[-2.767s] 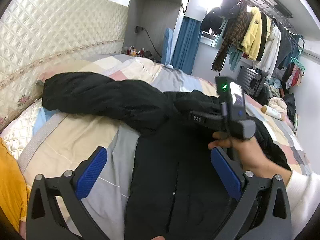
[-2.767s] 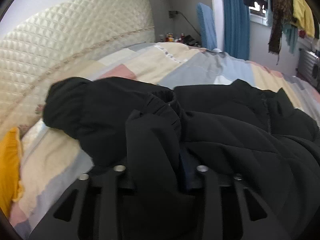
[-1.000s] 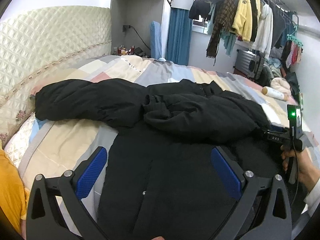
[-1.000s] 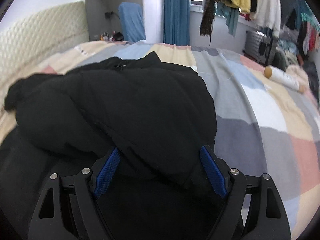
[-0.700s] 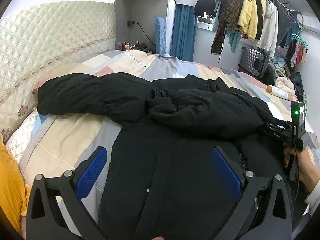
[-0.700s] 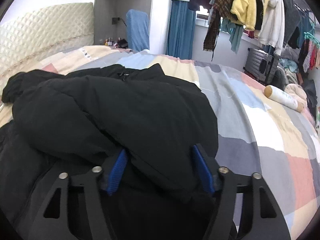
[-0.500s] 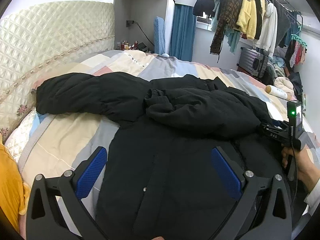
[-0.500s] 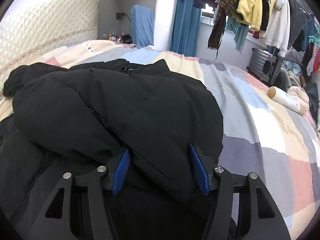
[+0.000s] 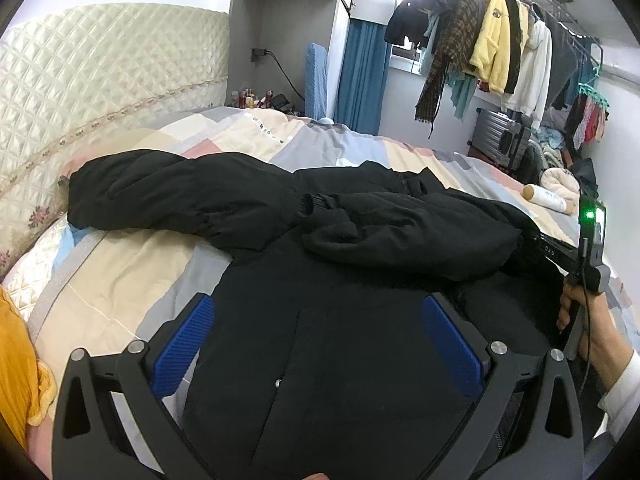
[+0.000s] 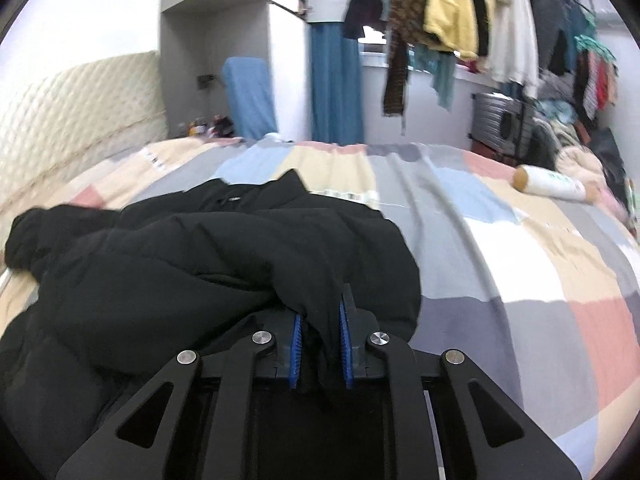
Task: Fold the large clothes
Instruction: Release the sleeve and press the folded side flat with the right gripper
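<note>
Right wrist view: the right claw (image 10: 320,344) is just closing, clamping the black coat (image 10: 208,256) lying on the bed (image 10: 520,264), while the left claw (image 9: 316,340) is hanging spread above it.

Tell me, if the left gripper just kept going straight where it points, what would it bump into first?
Most likely the black jacket: the open left gripper angles down over its front panel, though depth is hard to judge.
</note>
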{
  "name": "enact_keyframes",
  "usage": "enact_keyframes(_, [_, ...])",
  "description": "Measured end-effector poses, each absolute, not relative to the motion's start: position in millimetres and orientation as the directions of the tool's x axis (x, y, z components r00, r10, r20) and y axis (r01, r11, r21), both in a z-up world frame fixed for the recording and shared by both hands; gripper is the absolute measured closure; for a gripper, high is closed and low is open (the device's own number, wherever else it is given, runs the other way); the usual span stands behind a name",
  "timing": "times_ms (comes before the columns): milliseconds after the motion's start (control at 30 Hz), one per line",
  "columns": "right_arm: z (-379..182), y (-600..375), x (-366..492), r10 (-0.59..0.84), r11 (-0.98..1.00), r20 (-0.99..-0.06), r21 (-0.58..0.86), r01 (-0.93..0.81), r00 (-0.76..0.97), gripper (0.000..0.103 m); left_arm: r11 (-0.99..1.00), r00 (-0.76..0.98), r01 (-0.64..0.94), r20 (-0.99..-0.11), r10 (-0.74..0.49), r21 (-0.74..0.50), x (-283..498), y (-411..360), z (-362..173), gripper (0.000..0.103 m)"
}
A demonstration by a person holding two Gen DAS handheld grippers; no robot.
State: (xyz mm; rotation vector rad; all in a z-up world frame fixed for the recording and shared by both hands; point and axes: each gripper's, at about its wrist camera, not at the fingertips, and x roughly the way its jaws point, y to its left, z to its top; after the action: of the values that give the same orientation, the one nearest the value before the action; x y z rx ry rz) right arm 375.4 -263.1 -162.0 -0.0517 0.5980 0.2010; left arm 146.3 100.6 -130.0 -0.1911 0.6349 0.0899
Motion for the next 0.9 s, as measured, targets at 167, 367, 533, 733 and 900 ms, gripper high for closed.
enact_keyframes(167, [-172.6, -283.3, 385.9, 0.195, 0.981, -0.607, 0.102, -0.167, 0.770, 0.091, 0.980, 0.813, -0.130, -0.582, 0.017, -0.153, 143.8, 99.7, -126.9, 0.000])
enact_keyframes(367, [-164.7, -275.1, 368.5, 0.209, 0.975, -0.617, 0.074, -0.209, 0.758, 0.070, 0.979, 0.822, -0.126, -0.569, 0.011, -0.162, 141.5, 99.3, -123.3, 0.000])
enact_keyframes(533, [-149.8, -270.8, 342.4, 0.267, 0.961, -0.612, 0.114, -0.251, 0.744, 0.046, 0.977, 0.826, -0.128, -0.564, 0.010, -0.170, 137.7, 98.8, -119.3, 0.000])
enact_keyframes(733, [-114.3, -250.9, 301.1, 0.284, 0.957, -0.552, 0.118, -0.264, 0.784, 0.044, 0.977, 0.838, -0.124, -0.546, 0.011, -0.171, 126.6, 95.7, -112.4, 0.000])
enact_keyframes(900, [-98.2, -240.6, 263.4, 0.313, 0.950, -0.496, 0.143, -0.279, 0.810, 0.040, 0.975, 0.845, -0.127, -0.534, 0.011, -0.181, 115.5, 95.1, -107.6, 0.000])
